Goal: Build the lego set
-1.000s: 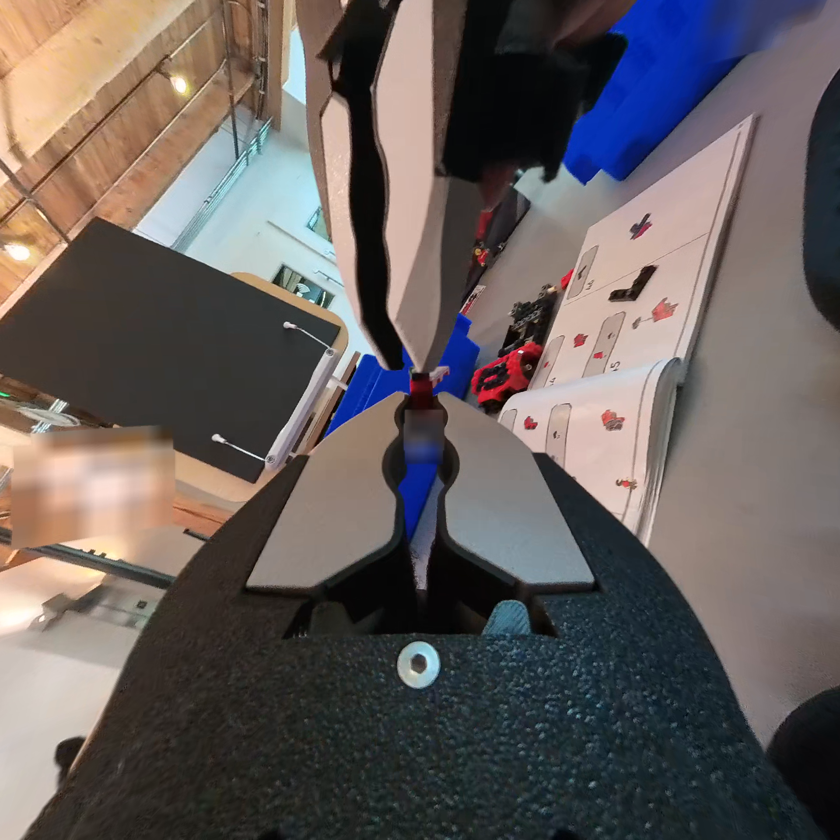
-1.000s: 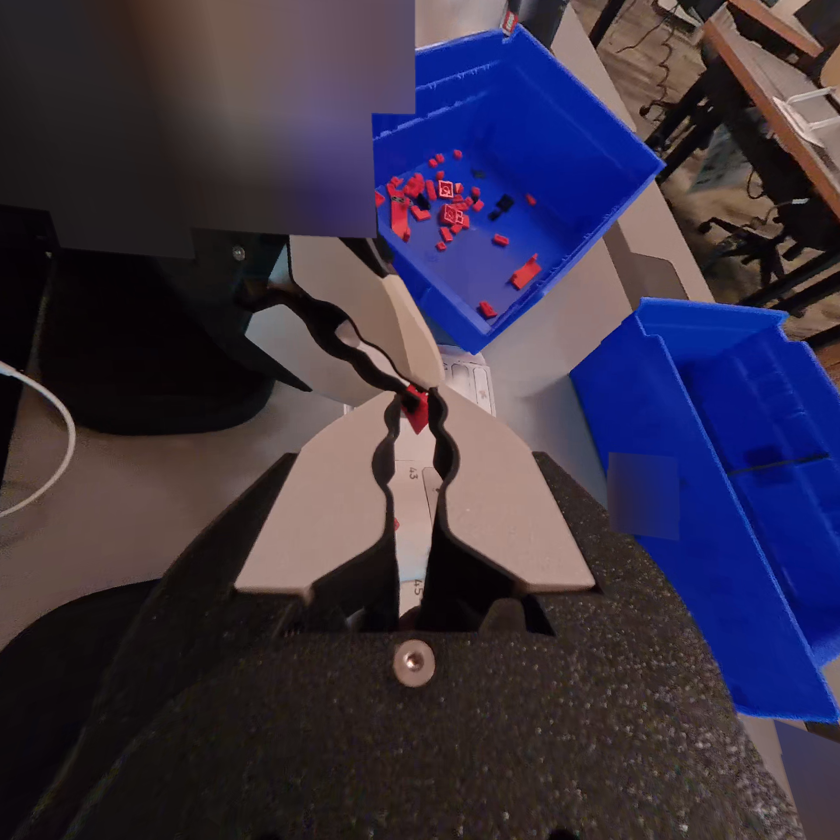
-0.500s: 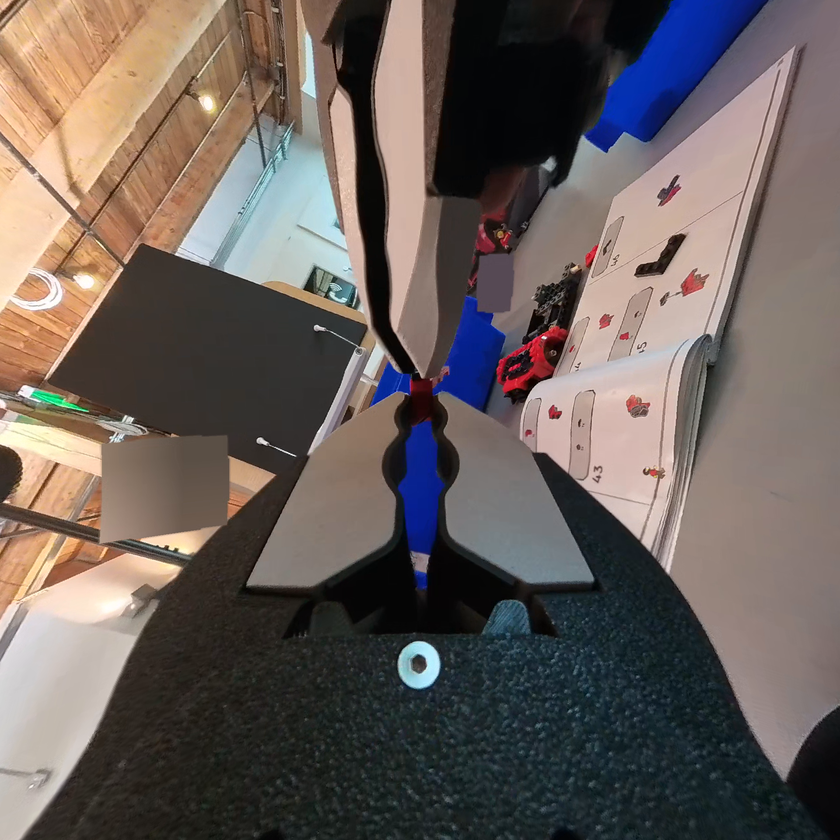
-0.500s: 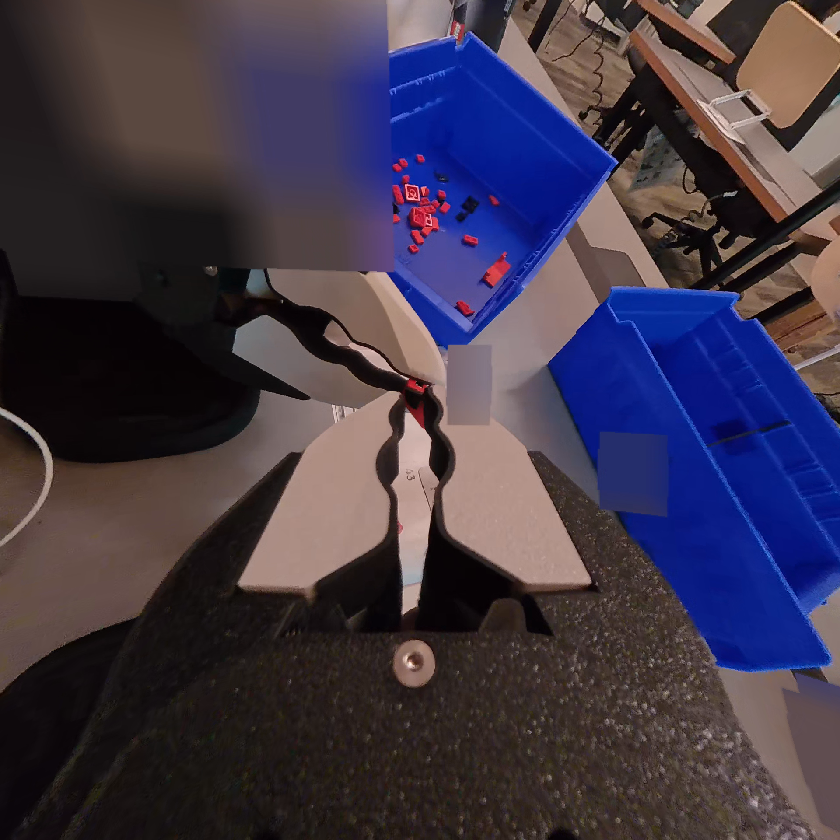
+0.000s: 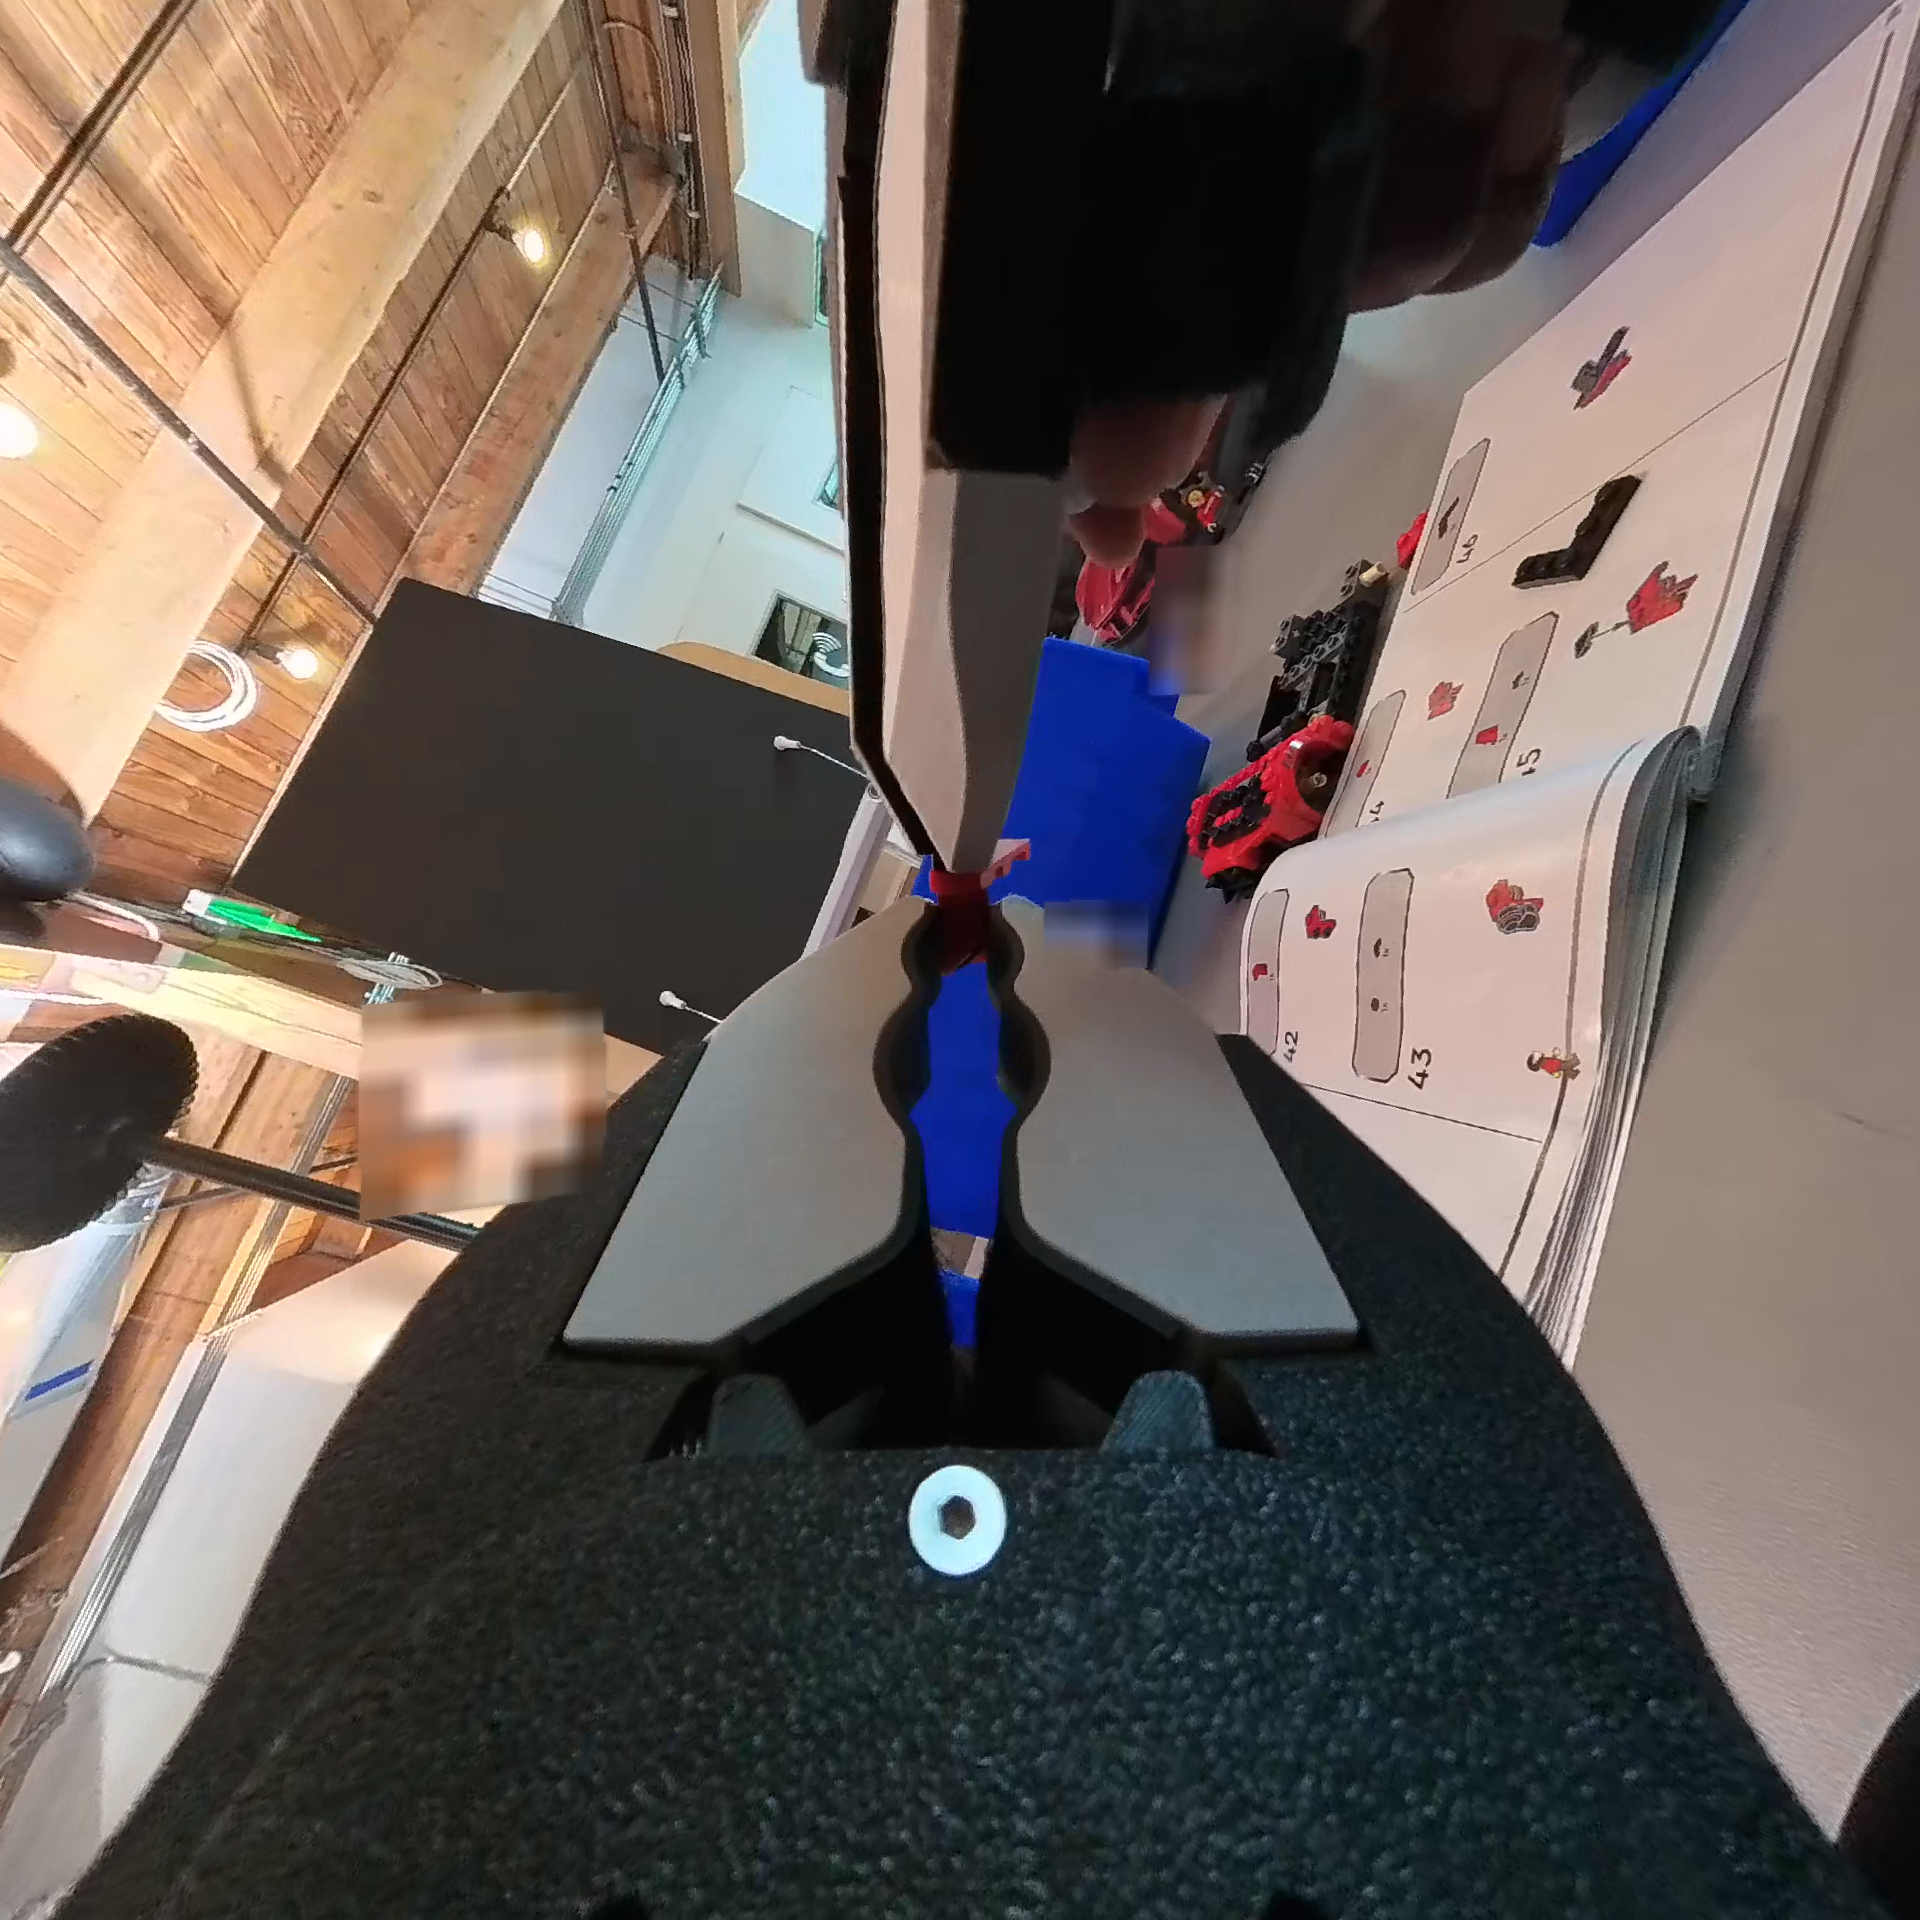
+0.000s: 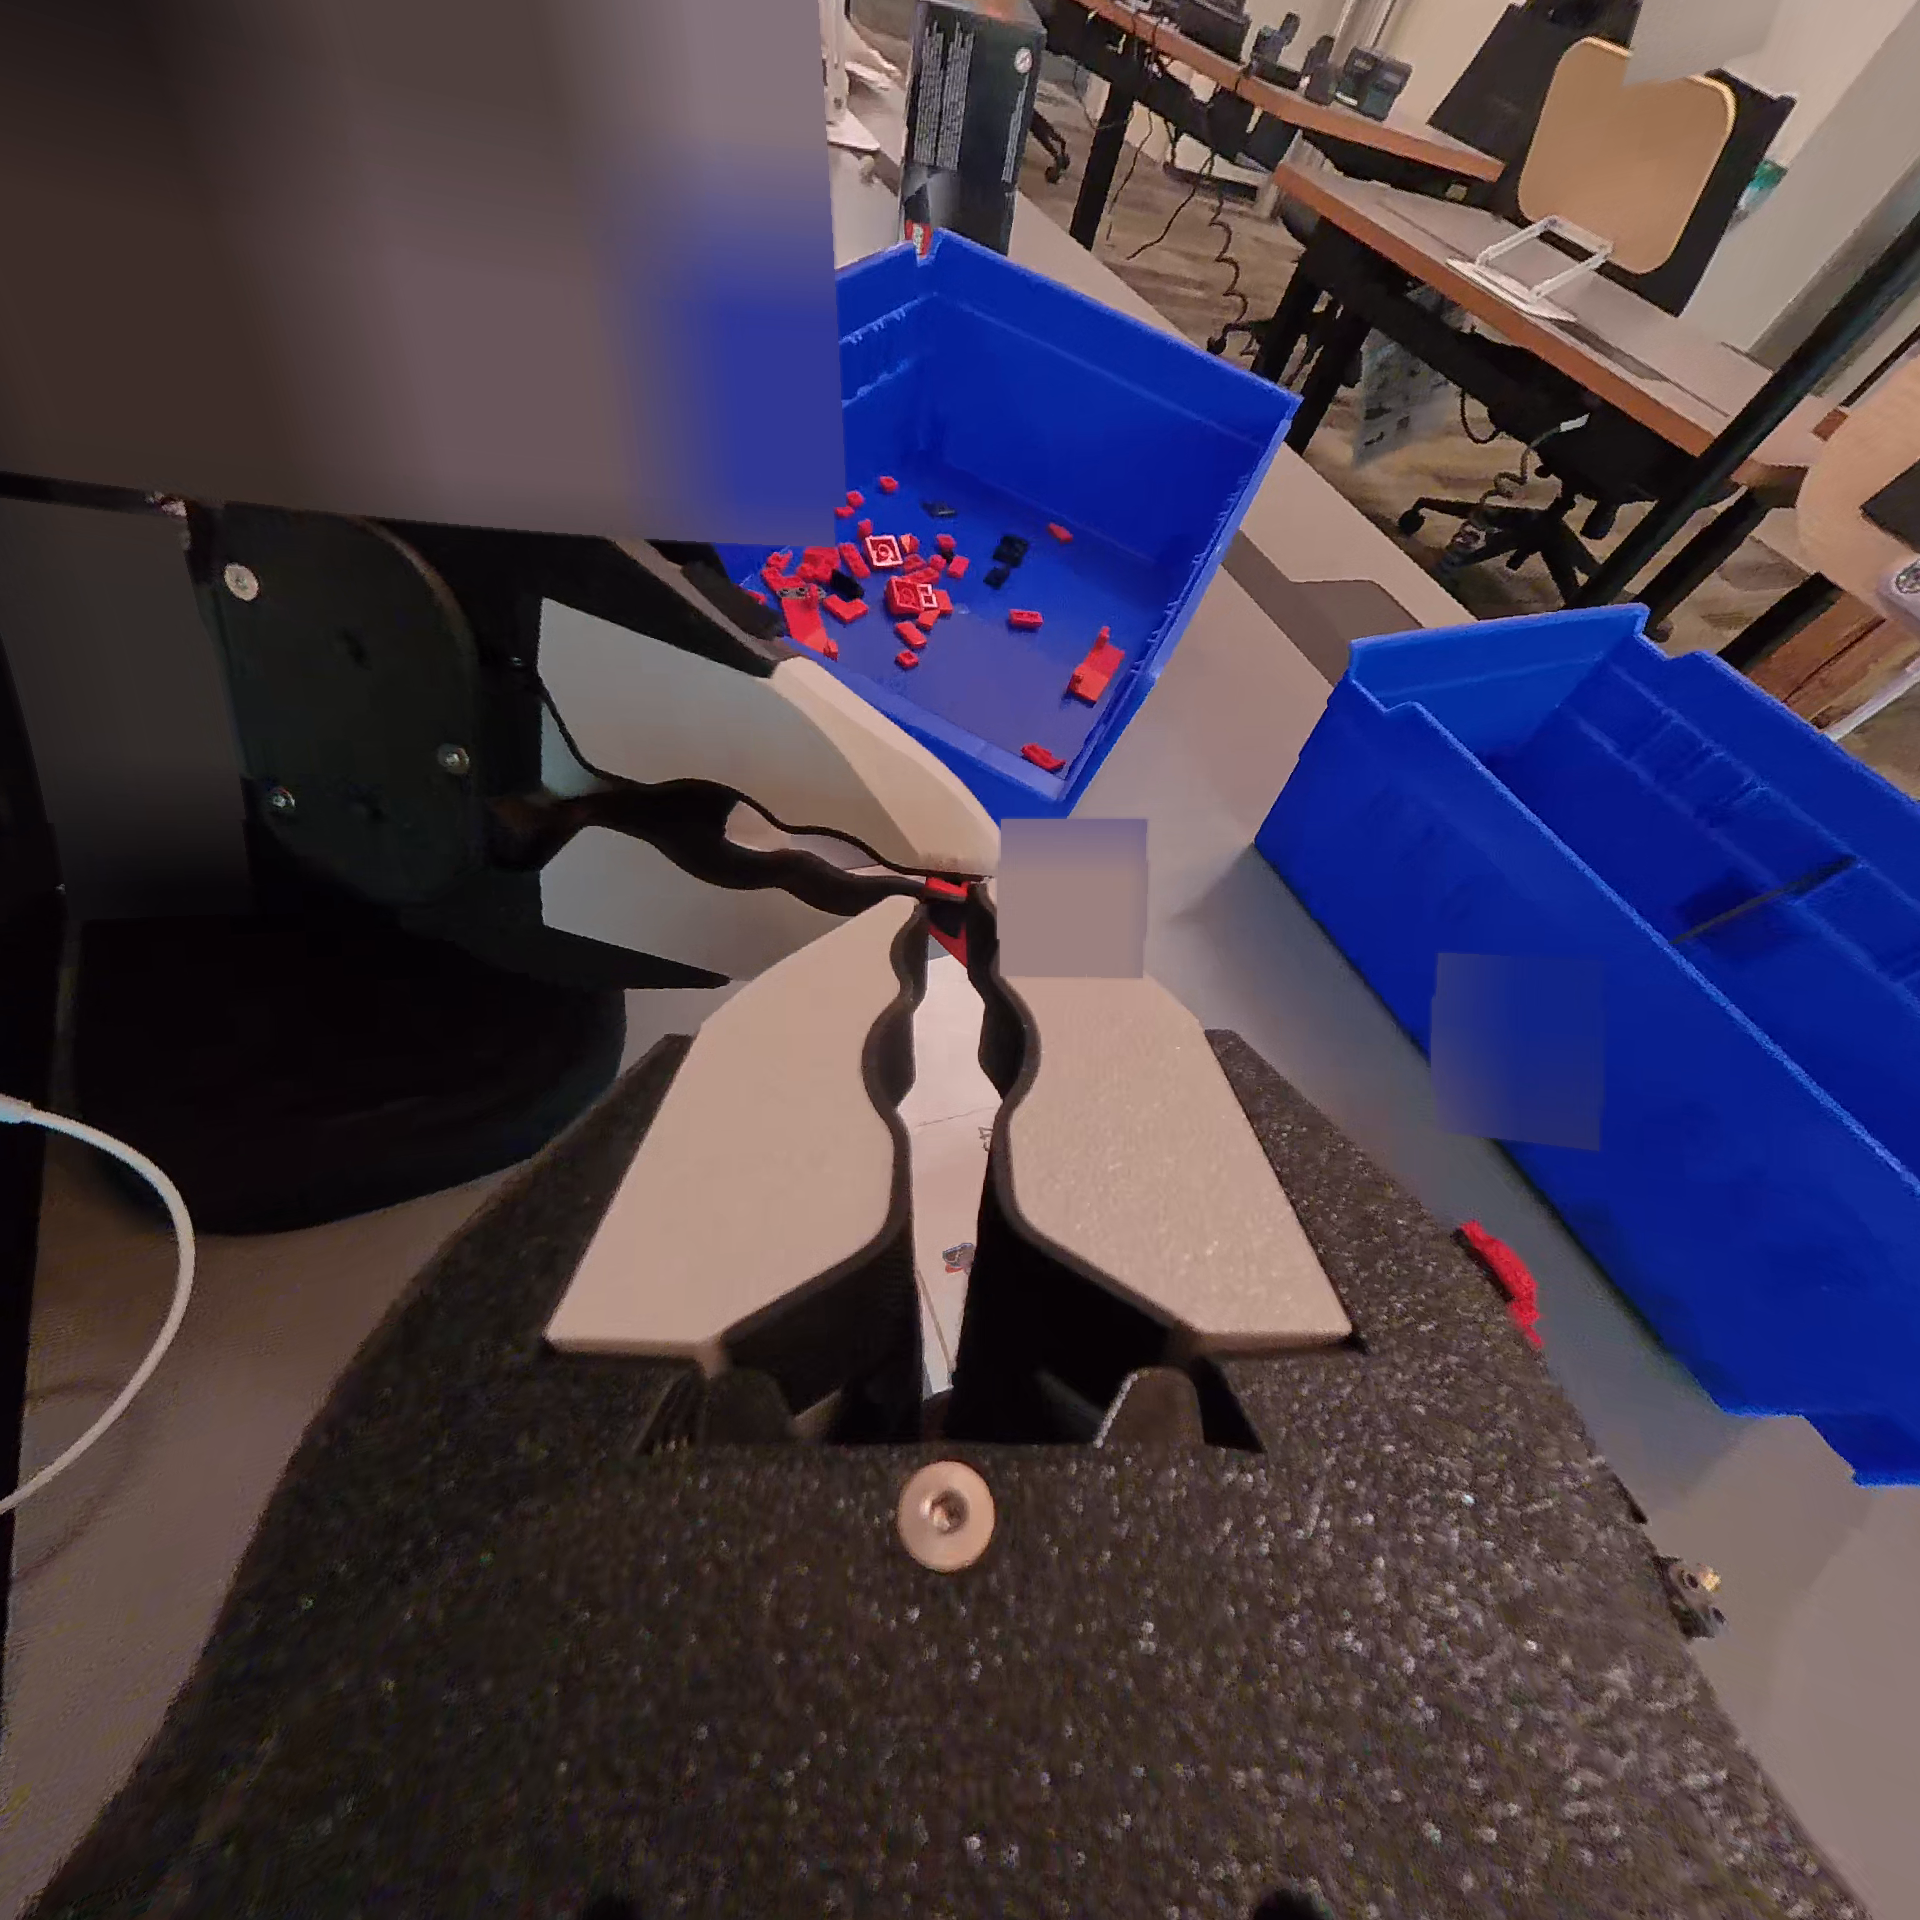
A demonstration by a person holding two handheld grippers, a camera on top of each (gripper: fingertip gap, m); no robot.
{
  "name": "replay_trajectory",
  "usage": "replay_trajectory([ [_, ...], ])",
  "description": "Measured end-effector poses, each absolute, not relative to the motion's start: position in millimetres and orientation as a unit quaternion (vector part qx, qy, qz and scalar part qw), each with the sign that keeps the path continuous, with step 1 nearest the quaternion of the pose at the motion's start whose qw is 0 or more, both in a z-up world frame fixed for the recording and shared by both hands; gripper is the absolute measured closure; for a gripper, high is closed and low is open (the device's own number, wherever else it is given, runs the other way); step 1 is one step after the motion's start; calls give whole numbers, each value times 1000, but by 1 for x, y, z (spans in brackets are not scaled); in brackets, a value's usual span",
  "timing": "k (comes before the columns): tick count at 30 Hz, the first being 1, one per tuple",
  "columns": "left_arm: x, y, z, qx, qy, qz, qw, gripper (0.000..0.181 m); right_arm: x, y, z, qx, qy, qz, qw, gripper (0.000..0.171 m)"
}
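Mostly buried between two sets of closed fingertips: small red lego piece [image 5: 961, 914], shape not readable, with only a red tab showing beside the tip of the right gripper [image 5: 951, 847]. Mosaic patch over the right fingertip of the left gripper [image 5: 958, 925]. In the right wrist view, same red piece [image 6: 948, 920] again half covered, with a blur patch just beside it. Far blue bin [image 6: 1226, 436] partly hidden behind a large blur at its left wall; contents too small to sort. Near blue bin [image 6: 1621, 1164] cut off by the right edge. Instruction booklet [image 5: 1455, 966] partly covered by the gripper body.
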State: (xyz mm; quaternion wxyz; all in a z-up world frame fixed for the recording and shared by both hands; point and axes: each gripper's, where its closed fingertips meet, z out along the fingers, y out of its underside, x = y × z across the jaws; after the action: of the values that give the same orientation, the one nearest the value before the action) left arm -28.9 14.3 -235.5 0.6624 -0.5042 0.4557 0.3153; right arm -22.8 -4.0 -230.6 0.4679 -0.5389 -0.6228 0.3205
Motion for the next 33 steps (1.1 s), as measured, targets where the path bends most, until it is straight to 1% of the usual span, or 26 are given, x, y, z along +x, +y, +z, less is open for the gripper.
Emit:
replay_trajectory([
  [18,-24,13,-240,-513,467,276,665,175,-19,-4,-235,-483,-705,249,455,164],
  [26,-21,14,-246,-534,471,231,663,174,-16,-3,-240,-467,-736,215,441,164],
  [27,-20,14,-247,-543,469,209,665,175,-15,-1,-240,-466,-739,210,439,156],
  [28,-18,14,-249,-553,466,180,667,175,-12,2,-240,-466,-744,203,435,143],
  [29,-17,13,-250,-562,464,149,668,175,-9,3,-240,-459,-754,198,425,141],
  [33,-18,14,-252,-581,452,97,670,174,-4,8,-239,-444,-774,198,406,146],
])
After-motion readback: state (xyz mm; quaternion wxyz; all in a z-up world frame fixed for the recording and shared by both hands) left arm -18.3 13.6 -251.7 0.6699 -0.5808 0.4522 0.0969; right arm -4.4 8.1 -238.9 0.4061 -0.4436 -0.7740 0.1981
